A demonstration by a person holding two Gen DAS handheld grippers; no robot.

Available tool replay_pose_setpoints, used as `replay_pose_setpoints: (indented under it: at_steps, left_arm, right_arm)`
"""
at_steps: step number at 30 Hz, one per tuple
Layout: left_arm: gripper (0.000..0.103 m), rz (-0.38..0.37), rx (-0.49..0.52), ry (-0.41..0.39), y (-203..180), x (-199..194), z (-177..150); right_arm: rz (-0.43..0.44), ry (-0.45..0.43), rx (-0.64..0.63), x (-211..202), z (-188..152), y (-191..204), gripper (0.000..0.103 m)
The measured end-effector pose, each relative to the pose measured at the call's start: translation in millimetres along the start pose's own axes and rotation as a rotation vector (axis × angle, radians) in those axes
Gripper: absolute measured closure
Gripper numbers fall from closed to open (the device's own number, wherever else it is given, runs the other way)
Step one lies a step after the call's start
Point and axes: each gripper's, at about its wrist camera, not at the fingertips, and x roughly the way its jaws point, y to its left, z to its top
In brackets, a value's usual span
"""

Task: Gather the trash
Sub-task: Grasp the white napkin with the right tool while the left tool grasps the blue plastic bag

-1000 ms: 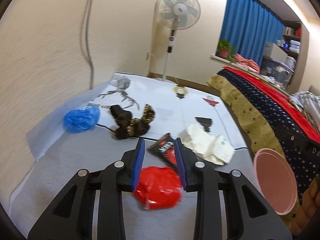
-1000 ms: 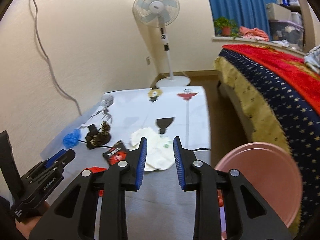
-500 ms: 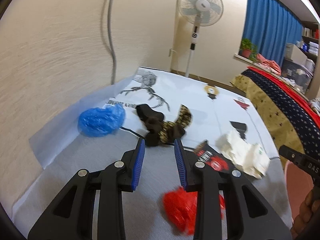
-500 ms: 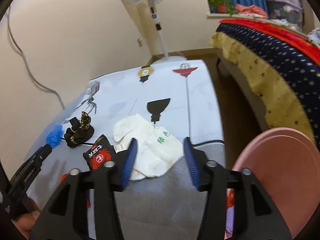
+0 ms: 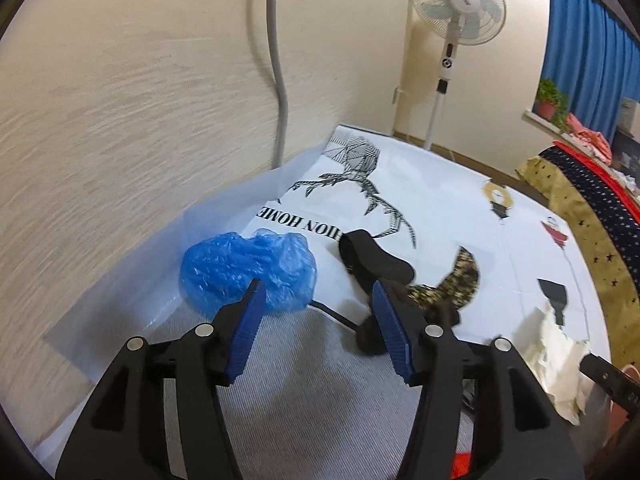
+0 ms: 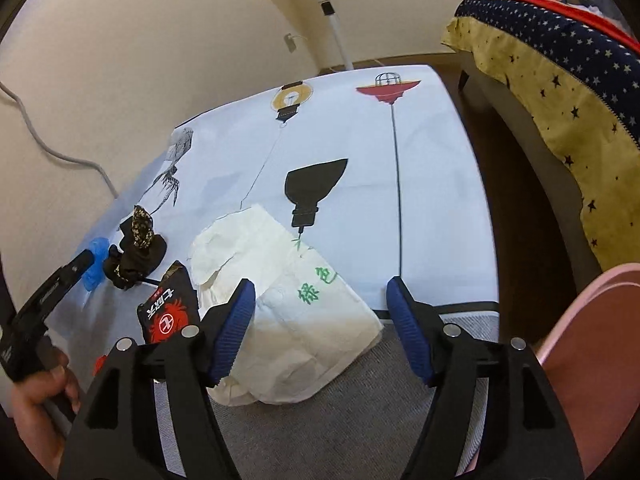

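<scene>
Blue plastic wad (image 5: 248, 276), white paper bag (image 6: 280, 312) with green print, pink bin (image 6: 592, 360).

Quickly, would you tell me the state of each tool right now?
Left tool: open, holding nothing.
Right tool: open, holding nothing.

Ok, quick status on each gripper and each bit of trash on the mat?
Left gripper: open, empty, facing the crumpled blue plastic bag.
Right gripper: open, empty, over the crumpled white paper bag.
Black and red snack wrapper: flat on the mat.
Dark patterned fabric bundle: heaped, untouched.
</scene>
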Motion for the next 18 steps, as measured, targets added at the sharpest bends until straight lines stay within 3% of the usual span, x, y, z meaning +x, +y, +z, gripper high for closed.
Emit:
replay_pose_setpoints:
  at_steps: [5, 11, 12, 16, 18]
  left_arm:
    - [0.046, 0.013, 0.012, 0.049, -1, 19, 5]
    - [0.046, 0.026, -0.009, 0.104, 5, 34, 4]
    - [0.05, 0.021, -0.012, 0.107, 6, 34, 3]
    - [0.091, -0.003, -0.011, 0.109, 7, 31, 4]
    - [0.1, -0.014, -0.01, 0.096, 8, 25, 5]
  right_arm:
    - [0.009, 0.009, -0.018, 2, 0, 2, 0.041]
    - [0.043, 0.031, -0.036, 1, -3, 3, 0.076]
    - [0.056, 0.037, -0.044, 0, -4, 5, 0.082]
    - [0.092, 0.037, -0.078, -8, -6, 13, 0.095]
    - [0.104, 0.021, -0.101, -17, -6, 18, 0.097]
